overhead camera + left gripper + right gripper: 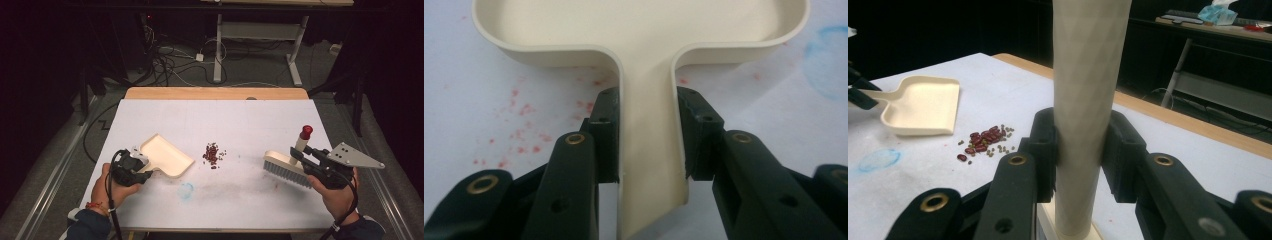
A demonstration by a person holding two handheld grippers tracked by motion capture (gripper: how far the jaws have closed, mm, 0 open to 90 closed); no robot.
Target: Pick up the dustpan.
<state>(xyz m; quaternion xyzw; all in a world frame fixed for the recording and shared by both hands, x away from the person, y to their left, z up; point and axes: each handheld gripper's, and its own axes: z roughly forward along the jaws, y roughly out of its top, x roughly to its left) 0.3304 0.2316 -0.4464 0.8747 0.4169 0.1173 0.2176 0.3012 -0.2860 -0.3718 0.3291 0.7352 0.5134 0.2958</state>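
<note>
1. Beans, a small heap of dark red ones mixed with a few smaller greenish grains (213,154), lie loose on the white tabletop (240,120), between the two tools and touching neither.
2. To their left sits a cream plastic dustpan (165,156), its open lip turned toward the heap. The left gripper (141,168) has closed on the pan's flat handle; in the left gripper view the black pads (606,135) press against both edges of that handle (649,150).
3. To their right stands a cream hand brush with pale grey bristles and a red-capped handle (287,167), bristles down on the table. The right gripper (298,153) is clamped on its round handle, which rises between the jaws in the right gripper view (1088,100).
4. Step in hand, as I judge it: both tools are gripped and the sweeping has not begun, since the heap looks undisturbed and the pan empty.
5. Next move likely calls for setting the pan's lip flat on the table just beside the beans and holding it steady, then drawing the brush leftward through the heap so the bristles push the beans in.
6. A faint blue smudge (186,190) marks the table near the pan; it plays no part.
</note>
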